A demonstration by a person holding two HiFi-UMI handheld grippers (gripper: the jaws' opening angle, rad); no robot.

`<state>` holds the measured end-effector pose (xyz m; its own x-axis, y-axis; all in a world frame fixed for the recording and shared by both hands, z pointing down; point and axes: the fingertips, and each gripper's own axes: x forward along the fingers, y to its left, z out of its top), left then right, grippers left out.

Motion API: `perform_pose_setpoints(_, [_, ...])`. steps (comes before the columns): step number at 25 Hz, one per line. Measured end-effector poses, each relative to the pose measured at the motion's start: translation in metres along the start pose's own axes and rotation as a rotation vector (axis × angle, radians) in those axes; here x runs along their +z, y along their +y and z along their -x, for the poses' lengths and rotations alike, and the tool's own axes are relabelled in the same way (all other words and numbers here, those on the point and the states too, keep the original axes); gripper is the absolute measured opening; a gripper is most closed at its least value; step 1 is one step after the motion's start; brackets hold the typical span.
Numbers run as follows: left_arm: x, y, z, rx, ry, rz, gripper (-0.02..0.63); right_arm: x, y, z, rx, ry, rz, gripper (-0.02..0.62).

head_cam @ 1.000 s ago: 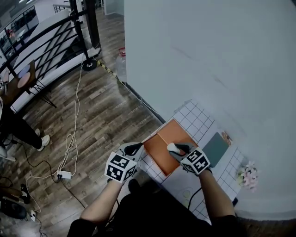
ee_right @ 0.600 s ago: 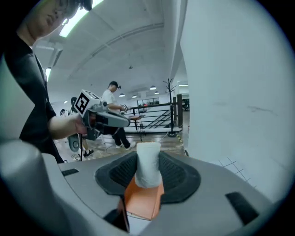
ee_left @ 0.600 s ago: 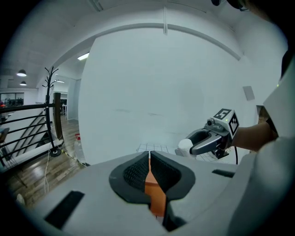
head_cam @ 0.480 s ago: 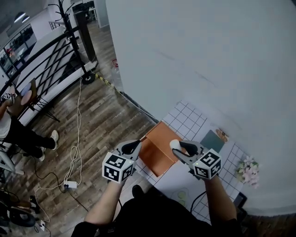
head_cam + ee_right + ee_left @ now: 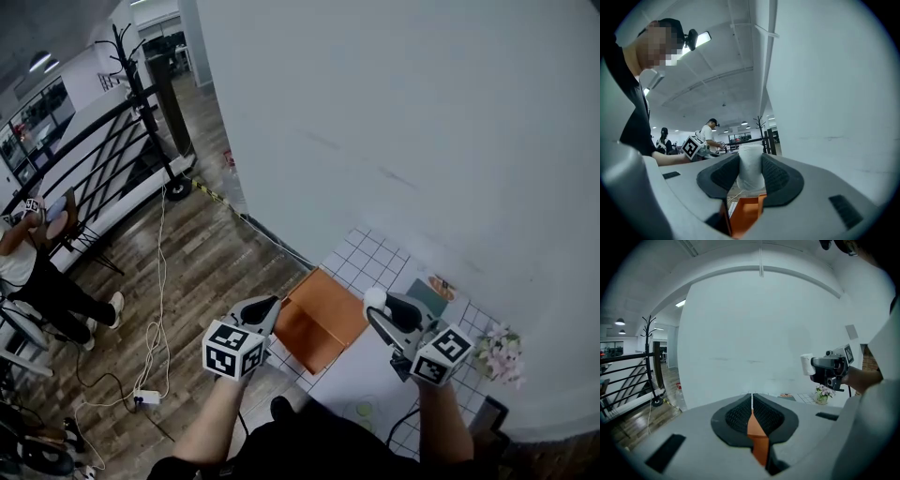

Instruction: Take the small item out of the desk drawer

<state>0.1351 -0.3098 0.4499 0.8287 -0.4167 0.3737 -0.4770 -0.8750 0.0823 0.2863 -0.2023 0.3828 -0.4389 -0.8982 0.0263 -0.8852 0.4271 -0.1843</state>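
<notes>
Gripping a small white roll [image 5: 751,164] between the pads of the right gripper [image 5: 382,307], squeezing it from both sides. Holding it in the air, out of the open orange drawer [image 5: 323,323], at about 2 o'clock from the drawer's middle in the head view, over the checked desk top [image 5: 375,255]. Hovering the left gripper [image 5: 267,306] at the drawer's 9 o'clock edge, jaws clenched together, with orange showing through the slit beneath the pads.
</notes>
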Motion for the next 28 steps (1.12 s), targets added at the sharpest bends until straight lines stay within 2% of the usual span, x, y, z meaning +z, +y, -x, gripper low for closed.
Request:
perform_pose_setpoints(7, [0.009, 0.0, 0.004, 0.007, -0.025, -0.003, 0.018, 0.027, -0.017, 0.04, -0.108, -0.144, -0.035, 0.152])
perform_pose_setpoints(14, [0.012, 0.009, 0.004, 0.021, -0.044, 0.003, 0.018, 0.022, -0.024, 0.054, -0.159, -0.149, -0.039, 0.152])
perform_pose_setpoints(21, [0.023, 0.013, 0.001, 0.021, -0.069, 0.002, 0.018, 0.026, -0.02, 0.046, -0.156, -0.13, -0.014, 0.152])
perform_pose_setpoints(24, [0.036, 0.015, -0.001, 0.029, -0.094, -0.021, 0.018, 0.042, -0.03, 0.044, -0.167, -0.116, 0.062, 0.152])
perform_pose_setpoints(28, [0.047, 0.016, 0.001, 0.048, -0.11, -0.05, 0.018, 0.063, -0.037, 0.045, -0.164, -0.164, 0.064, 0.152])
